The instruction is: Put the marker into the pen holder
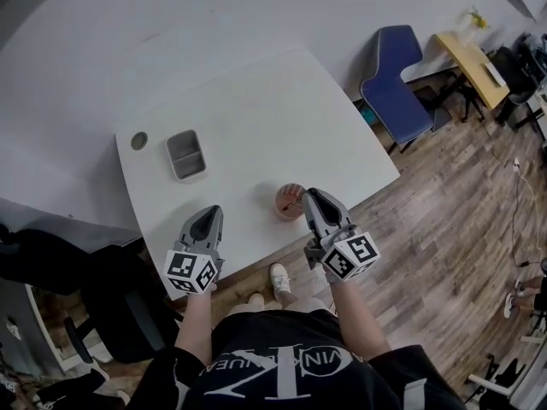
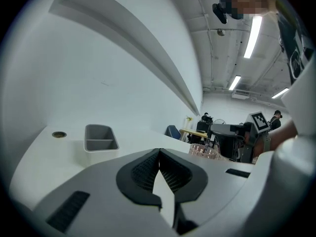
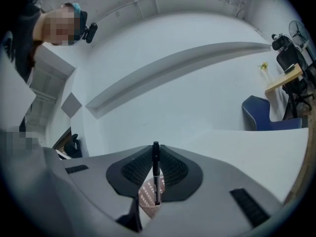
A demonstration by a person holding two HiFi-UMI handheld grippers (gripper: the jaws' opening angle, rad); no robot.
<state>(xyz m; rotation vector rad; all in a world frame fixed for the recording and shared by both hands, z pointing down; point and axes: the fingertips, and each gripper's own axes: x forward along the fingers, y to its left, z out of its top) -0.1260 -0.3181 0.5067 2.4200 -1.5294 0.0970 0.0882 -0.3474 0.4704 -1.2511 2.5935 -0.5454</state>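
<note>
A thin black marker (image 3: 156, 174) stands upright between the pads of my right gripper (image 3: 156, 148), which is shut on it. The marker's lower end hangs over the pink mesh pen holder (image 3: 147, 195) right beneath the jaws. In the head view the pen holder (image 1: 289, 202) stands near the table's front edge, with my right gripper (image 1: 312, 197) just right of and above it. My left gripper (image 1: 208, 215) hovers at the front edge to the left, shut and holding nothing. From the left gripper (image 2: 159, 153) view the pen holder (image 2: 202, 151) is at the right.
A grey open box (image 1: 185, 154) sits at the back left of the white table (image 1: 282, 118), next to a small round cable hole (image 1: 138, 140). A blue chair (image 1: 395, 84) stands right of the table on the wooden floor.
</note>
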